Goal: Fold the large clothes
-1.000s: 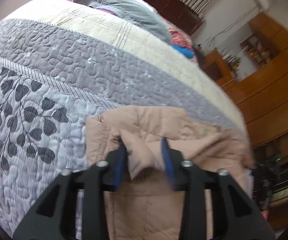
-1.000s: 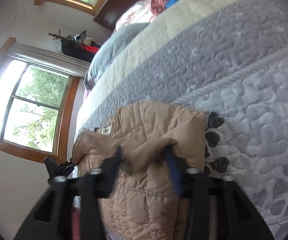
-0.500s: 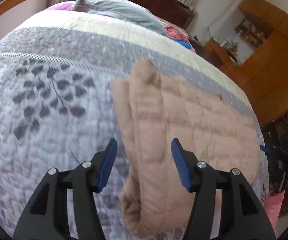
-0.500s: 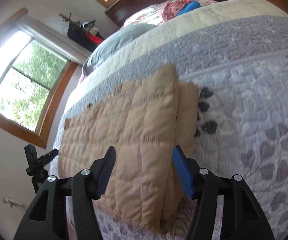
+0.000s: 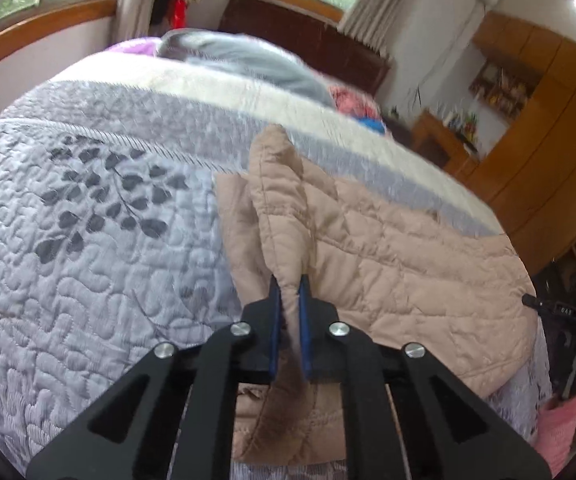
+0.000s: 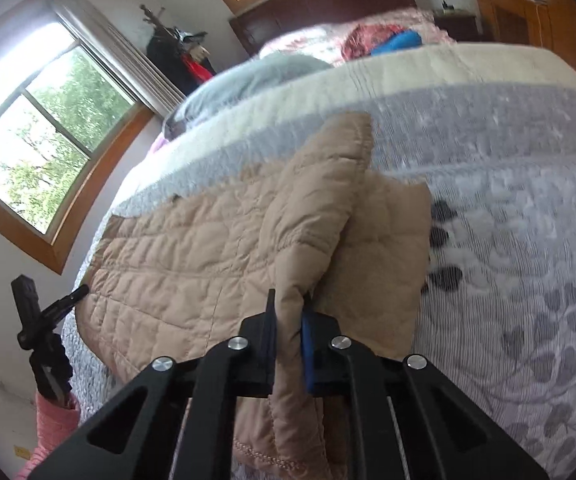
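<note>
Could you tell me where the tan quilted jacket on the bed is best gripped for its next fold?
Grip the tan quilted jacket at its raised, doubled near edge, coming from the bed's near side. That ridge stands up off the quilt, thin enough to pinch; the left gripper and right gripper are already shut there.

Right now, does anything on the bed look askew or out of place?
Nothing stands out. The tan quilted jacket lies folded on the grey bedspread, a raised fold pinched in each tool, left and right.
</note>
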`<state>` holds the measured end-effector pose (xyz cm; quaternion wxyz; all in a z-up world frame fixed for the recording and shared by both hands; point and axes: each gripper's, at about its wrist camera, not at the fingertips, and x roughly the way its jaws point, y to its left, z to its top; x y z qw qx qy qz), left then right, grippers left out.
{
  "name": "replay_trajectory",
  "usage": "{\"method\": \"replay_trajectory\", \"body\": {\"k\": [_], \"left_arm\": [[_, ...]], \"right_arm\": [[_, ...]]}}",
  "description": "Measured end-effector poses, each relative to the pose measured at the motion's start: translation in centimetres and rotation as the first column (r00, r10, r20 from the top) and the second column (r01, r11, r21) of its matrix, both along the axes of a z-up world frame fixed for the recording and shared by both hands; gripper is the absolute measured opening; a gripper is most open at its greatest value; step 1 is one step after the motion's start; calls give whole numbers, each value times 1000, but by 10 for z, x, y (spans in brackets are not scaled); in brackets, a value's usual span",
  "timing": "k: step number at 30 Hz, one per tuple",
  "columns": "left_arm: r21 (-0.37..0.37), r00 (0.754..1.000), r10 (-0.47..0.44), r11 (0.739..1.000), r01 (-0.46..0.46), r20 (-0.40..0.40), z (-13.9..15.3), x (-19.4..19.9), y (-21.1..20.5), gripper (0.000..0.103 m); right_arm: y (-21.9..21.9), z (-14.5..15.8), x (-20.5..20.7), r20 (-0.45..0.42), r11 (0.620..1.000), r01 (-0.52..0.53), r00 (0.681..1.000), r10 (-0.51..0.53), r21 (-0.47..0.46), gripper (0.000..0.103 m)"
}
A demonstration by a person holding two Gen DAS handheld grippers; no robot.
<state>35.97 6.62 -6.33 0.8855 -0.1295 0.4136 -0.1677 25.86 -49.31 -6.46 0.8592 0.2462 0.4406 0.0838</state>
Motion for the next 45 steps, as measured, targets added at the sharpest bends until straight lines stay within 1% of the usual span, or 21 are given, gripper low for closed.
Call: {"method": "replay_trajectory", "body": {"k": [2,3,6,9,12,14,15,17,18,20,22,24,27,29,31,33,35,38,40,43,45], "left_arm": [[11,1000,5,1000,-4,-22,-7,3,0,7],[24,998,8,1000,-7,-55,-18,8,0,7],[47,996,3,999,2,-94,-37,20,-5,7],[78,995,-9,997,16,-98,-51,28,-13,9],[96,995,1,995,8,-100,-54,31,-17,10],[104,993,2,994,11,-118,-49,33,-16,12],[101,992,7,995,5,-126,-45,32,-13,12],[92,993,24,996,-13,-119,-33,28,-4,18],[98,994,48,994,-38,-99,-23,22,2,23],[98,996,75,993,-72,-38,1,8,8,21],[81,999,50,996,-49,-19,20,-3,-2,21],[80,1000,-10,997,11,-8,31,-11,-26,21],[134,995,-99,986,98,3,37,-23,-78,21],[159,989,-148,976,147,-6,32,-26,-107,26],[198,987,-157,967,159,-26,19,-26,-130,25],[201,983,-172,963,181,-63,4,-21,-141,25],[216,980,-171,958,190,-105,-16,-14,-147,25],[209,973,-191,954,215,-132,-36,-8,-147,25],[205,969,-210,950,234,-132,-48,-7,-146,25],[244,970,-217,940,239,-113,-56,-10,-147,25],[247,974,-200,944,221,-107,-58,-11,-147,25]], "right_arm": [[-4,-9,7,-29,1000,12,1000,-12,-1,10],[-7,-16,10,-45,1000,17,999,-17,7,10],[-16,-45,18,-113,998,37,993,-30,55,11],[-23,-66,18,-130,992,43,991,-28,115,11],[-27,-71,16,-126,987,53,991,-34,149,12],[-29,-67,12,-125,988,61,991,-44,142,15],[-31,-64,7,-124,989,69,991,-52,131,20],[-34,-47,-9,-110,993,103,989,-96,64,28],[-34,-35,-19,-92,991,130,987,-128,14,32],[-24,-13,-29,-63,987,157,985,-160,-44,32],[-7,9,-37,-18,992,114,993,-115,-44,32],[19,22,-37,-13,997,61,998,-62,-44,32],[69,26,-24,-29,997,-27,999,25,-76,32],[95,20,-17,-55,992,-63,997,57,-112,32],[112,12,-9,-76,987,-78,995,68,-138,32],[123,2,-3,-98,983,-81,993,65,-164,32],[129,-8,2,-122,980,-83,991,61,-183,32],[134,-25,6,-151,976,-98,986,69,-196,31],[133,-37,6,-166,976,-102,984,70,-191,31],[135,-46,8,-165,973,-80,985,45,-217,30],[139,-46,8,-154,971,-56,988,20,-234,30]]}}
